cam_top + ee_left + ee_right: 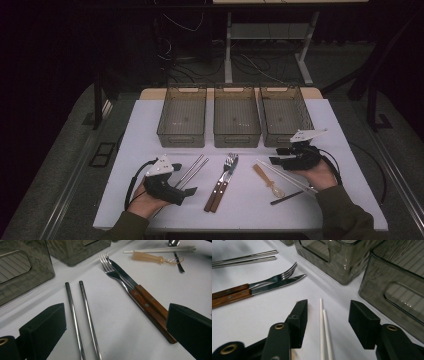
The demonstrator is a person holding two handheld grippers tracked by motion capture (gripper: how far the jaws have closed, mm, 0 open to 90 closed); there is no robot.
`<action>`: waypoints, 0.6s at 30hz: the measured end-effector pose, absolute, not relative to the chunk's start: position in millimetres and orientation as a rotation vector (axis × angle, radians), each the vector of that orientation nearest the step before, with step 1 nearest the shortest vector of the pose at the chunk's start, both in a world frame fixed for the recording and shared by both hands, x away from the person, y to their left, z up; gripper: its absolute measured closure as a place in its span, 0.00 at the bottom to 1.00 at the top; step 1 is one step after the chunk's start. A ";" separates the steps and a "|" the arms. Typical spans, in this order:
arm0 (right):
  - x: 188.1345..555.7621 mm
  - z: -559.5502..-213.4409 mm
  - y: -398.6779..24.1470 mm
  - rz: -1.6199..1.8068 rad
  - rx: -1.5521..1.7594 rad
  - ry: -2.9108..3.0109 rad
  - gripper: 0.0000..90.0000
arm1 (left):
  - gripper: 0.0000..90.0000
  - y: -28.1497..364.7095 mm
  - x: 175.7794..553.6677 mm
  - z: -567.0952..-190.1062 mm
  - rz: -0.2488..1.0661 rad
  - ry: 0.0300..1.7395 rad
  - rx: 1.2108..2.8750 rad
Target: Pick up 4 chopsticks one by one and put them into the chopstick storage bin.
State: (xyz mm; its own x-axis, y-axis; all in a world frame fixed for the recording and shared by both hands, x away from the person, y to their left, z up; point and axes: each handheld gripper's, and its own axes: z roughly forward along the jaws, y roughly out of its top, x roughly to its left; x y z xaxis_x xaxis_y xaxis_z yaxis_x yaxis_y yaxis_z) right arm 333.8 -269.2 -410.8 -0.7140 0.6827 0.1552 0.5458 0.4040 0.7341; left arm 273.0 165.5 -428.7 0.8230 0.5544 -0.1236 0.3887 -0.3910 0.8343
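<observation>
Between the spread jaws of my right claw point(328, 321) lie the white chopsticks point(324, 332); the pads do not press them. To take them well, I judge that I must lower the claw until both sticks sit between the pads, then close slowly so that neither one rolls out. They rest on the white surface point(150, 130), at its right near part, close before the right bin point(285, 116). Their long axis runs from near right to far left, tips toward the middle bin point(236, 117). My left claw point(116, 332) is spread and empty beside the steel chopsticks point(85, 322).
</observation>
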 end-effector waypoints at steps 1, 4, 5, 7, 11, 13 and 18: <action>332.3 -410.0 -271.0 1.208 1.104 2.482 0.54 | 0.02 165.7 273.2 -428.7 0.214 0.696 2.030; 329.1 -408.3 -276.2 1.234 1.103 2.482 0.51 | 0.02 165.8 273.2 -429.3 0.218 0.692 2.035; 325.7 -407.2 -279.8 1.236 1.094 2.478 0.50 | 0.02 165.9 273.2 -429.5 0.219 0.691 2.036; 323.9 -406.6 -281.6 1.229 1.093 2.480 0.50 | 0.02 166.9 273.3 -429.9 0.224 0.692 2.038; 314.0 -404.1 -291.9 1.227 1.104 2.480 0.51 | 0.01 168.1 273.6 -430.8 0.232 0.692 2.029; 312.4 -404.2 -295.4 1.222 1.096 2.481 0.52 | 0.01 168.0 273.7 -431.3 0.232 0.688 2.026; 302.8 -404.8 -307.2 1.196 1.107 2.488 0.60 | 0.01 167.0 273.5 -432.1 0.253 0.690 2.036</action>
